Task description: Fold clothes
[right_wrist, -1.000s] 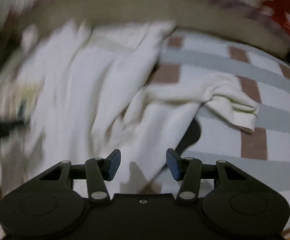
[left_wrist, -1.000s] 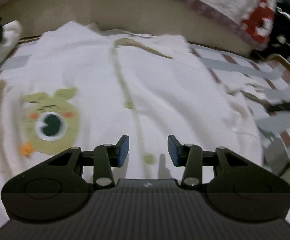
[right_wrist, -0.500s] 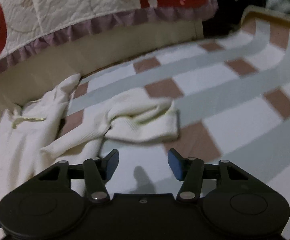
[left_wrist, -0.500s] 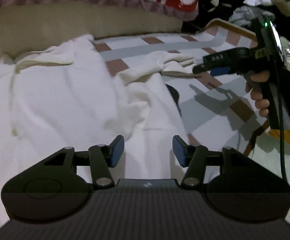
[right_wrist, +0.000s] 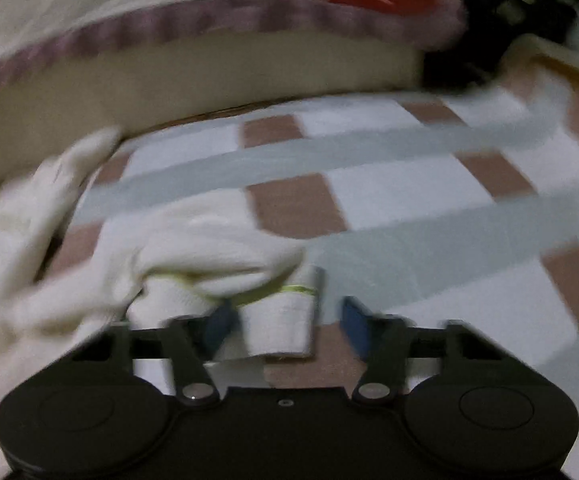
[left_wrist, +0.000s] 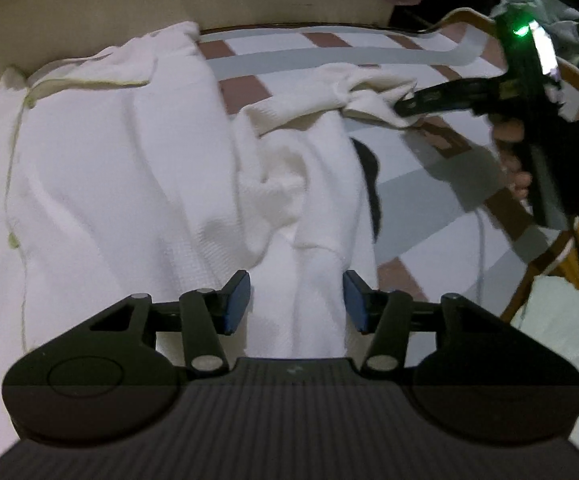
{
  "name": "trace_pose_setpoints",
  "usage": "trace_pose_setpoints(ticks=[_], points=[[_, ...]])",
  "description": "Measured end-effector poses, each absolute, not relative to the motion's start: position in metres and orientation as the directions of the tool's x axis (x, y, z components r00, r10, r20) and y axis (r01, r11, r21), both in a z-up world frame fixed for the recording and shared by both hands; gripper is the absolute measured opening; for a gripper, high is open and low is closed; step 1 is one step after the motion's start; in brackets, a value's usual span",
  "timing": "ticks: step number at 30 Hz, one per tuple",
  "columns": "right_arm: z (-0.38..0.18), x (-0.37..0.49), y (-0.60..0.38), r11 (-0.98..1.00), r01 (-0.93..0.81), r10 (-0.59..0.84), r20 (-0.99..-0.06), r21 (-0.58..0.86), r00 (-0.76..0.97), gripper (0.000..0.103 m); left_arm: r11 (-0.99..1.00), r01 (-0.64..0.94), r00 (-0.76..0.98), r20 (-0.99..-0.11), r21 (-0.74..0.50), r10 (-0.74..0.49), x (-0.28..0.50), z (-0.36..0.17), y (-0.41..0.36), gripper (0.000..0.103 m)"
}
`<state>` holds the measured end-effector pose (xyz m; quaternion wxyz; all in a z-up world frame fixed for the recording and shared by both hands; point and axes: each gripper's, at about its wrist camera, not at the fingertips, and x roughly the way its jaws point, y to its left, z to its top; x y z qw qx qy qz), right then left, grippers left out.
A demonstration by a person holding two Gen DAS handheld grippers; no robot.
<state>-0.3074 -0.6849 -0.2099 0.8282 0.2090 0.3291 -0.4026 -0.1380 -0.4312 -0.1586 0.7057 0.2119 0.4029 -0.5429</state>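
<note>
White top [left_wrist: 121,168] lies collar-far, its sleeve [left_wrist: 329,92] stretching out right. Right gripper [right_wrist: 285,320] has its fingers spread around the sleeve cuff [right_wrist: 281,320]. Left gripper [left_wrist: 296,306] hovers spread too.

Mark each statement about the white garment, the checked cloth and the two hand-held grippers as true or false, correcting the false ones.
1. The left hand-held gripper is open above the white garment. True.
2. The right hand-held gripper is shut tight on the sleeve cuff. False: its jaws are apart, the cuff between them.
3. The garment lies on a checked cloth. True.
4. The sleeve lies flat and straight. False: it is bunched up.
</note>
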Motion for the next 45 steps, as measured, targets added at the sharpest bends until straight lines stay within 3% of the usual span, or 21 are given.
trace_pose_setpoints(ticks=[9,16,18,19,20,22,26,30,35,36,38,39,41,42,45], points=[[-0.107,-0.381,-0.682,0.530,0.848,-0.742,-0.486,-0.003,0.461,0.012,0.287,0.956,0.138,-0.758,-0.067,-0.637,-0.158,-0.164,-0.439,0.055],[-0.048,-0.439,-0.700,0.549,0.826,-0.756,-0.499,-0.127,0.425,0.012,0.181,0.982,0.152,-0.783,0.051,-0.604,-0.183,-0.180,-0.439,0.062],[-0.046,-0.450,-0.708,0.549,0.826,-0.741,-0.534,-0.131,0.407,0.012,0.175,0.982,0.160,-0.775,0.065,-0.611,-0.184,-0.179,-0.438,0.050],[-0.047,-0.455,-0.713,0.545,0.826,-0.739,-0.547,-0.143,0.392,0.012,0.174,0.983,0.151,-0.777,0.055,-0.611,-0.183,-0.177,-0.438,0.019],[-0.050,-0.458,-0.716,0.538,0.825,-0.746,-0.552,-0.171,0.372,0.012,0.170,0.984,0.149,-0.773,0.053,-0.617,-0.183,-0.173,-0.438,0.005],[-0.052,-0.466,-0.721,0.527,0.820,-0.761,-0.553,-0.222,0.339,0.012,0.162,0.985,0.144,-0.762,0.052,-0.631,-0.185,-0.164,-0.437,0.005],[-0.050,-0.493,-0.730,0.511,0.815,-0.779,-0.548,-0.275,0.304,0.012,0.054,0.998,0.052,-0.721,0.020,-0.691,-0.195,-0.133,-0.432,0.005],[-0.049,-0.514,-0.741,0.453,0.824,-0.809,-0.546,-0.340,0.219,0.011,0.036,0.994,-0.045,-0.676,-0.105,-0.736,-0.192,-0.116,-0.426,0.005],[-0.085,-0.519,-0.753,0.435,0.789,-0.784,-0.614,-0.434,0.095,0.011,0.112,0.970,-0.085,-0.733,-0.216,-0.674,-0.184,-0.146,-0.451,0.006],[-0.093,-0.520,-0.755,0.433,0.780,-0.778,-0.625,-0.452,0.070,0.012,0.121,0.974,-0.068,-0.760,-0.190,-0.646,-0.186,-0.153,-0.457,0.007],[-0.110,-0.528,-0.766,0.465,0.816,-0.706,-0.700,-0.342,0.109,0.016,0.150,0.980,-0.018,-0.817,-0.127,-0.576,-0.191,-0.166,-0.467,0.010],[-0.118,-0.533,-0.771,0.495,0.830,-0.652,-0.742,-0.258,0.158,0.020,0.169,0.979,-0.001,-0.834,-0.113,-0.552,-0.192,-0.171,-0.469,0.013],[-0.125,-0.542,-0.771,0.493,0.850,-0.626,-0.755,-0.187,0.197,0.040,0.171,0.979,0.004,-0.834,-0.109,-0.552,-0.192,-0.173,-0.467,0.027],[-0.127,-0.546,-0.771,0.487,0.859,-0.622,-0.754,-0.162,0.211,0.055,0.172,0.981,0.023,-0.831,-0.088,-0.556,-0.193,-0.172,-0.466,0.030],[-0.134,-0.558,-0.768,0.465,0.881,-0.612,-0.750,-0.085,0.250,0.058,0.194,0.981,0.121,-0.819,0.012,-0.560,-0.194,-0.170,-0.459,0.043]])
